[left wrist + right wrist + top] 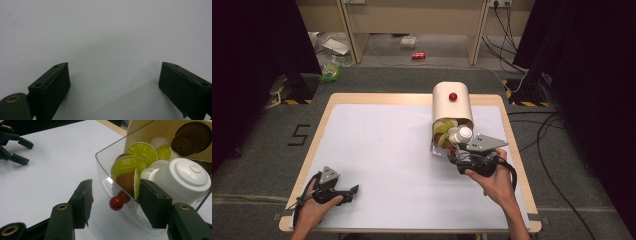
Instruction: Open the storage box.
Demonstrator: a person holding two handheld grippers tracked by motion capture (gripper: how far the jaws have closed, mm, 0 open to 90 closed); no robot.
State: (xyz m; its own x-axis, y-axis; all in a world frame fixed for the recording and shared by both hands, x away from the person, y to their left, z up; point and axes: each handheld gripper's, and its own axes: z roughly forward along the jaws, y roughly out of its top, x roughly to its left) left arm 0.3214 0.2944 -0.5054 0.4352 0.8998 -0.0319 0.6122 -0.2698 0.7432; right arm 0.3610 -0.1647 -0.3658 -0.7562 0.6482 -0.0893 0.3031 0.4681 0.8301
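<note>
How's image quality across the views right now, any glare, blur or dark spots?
High view: dim, dark at both side edges, white table evenly lit. Left gripper view: soft, jaws casting faint shadows. Right gripper view: sharp on the capsules, near jaws blurred, clear drawer slightly reflective.

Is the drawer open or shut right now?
Open: the clear drawer is pulled out of the cream box, with the capsules inside it exposed.

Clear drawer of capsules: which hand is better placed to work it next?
Right, probably. The right tool has its jaws either side of the red knob of the drawer. The left tool sits open at the table's near left corner.
</note>
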